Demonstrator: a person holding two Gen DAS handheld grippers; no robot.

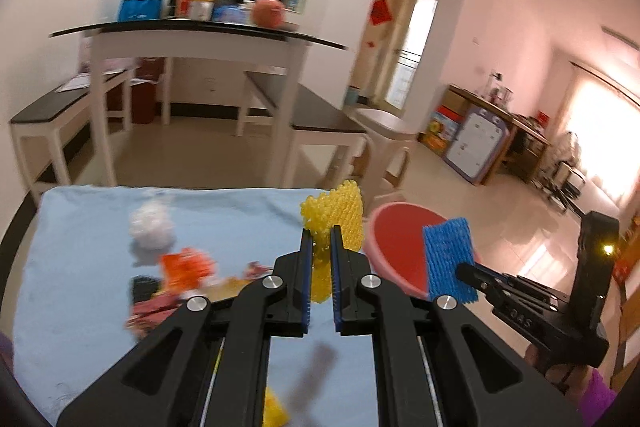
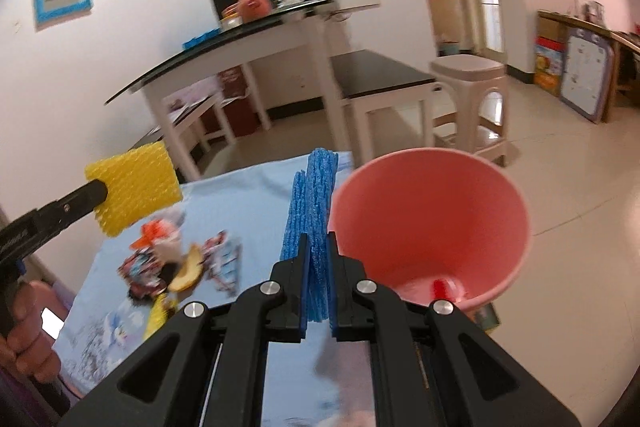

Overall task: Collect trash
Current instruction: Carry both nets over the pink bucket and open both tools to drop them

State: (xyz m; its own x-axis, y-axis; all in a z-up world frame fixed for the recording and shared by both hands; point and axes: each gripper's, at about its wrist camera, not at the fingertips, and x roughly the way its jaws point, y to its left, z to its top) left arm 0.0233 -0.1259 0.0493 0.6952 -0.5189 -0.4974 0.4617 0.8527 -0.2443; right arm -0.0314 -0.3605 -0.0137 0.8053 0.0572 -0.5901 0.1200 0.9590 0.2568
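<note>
My left gripper [image 1: 321, 233] is shut on a yellow foam net [image 1: 335, 215] and holds it above the table's right part; it also shows in the right wrist view [image 2: 134, 187]. My right gripper [image 2: 318, 241] is shut on a blue foam net [image 2: 314, 203], held beside the rim of a pink bin [image 2: 432, 223]; the net also shows in the left wrist view [image 1: 448, 259]. The bin [image 1: 394, 251] stands off the table's right edge with a red scrap [image 2: 440, 287] at its bottom. A pile of wrappers [image 1: 180, 279] and a white crumpled ball [image 1: 152, 227] lie on the blue cloth [image 1: 80, 267].
A white table with a black top [image 1: 192, 31] carries boxes and a ball behind. Low benches [image 1: 312, 115] and a beige stool [image 2: 468, 95] stand on the tiled floor. A cabinet with toys [image 1: 480, 135] lines the right wall.
</note>
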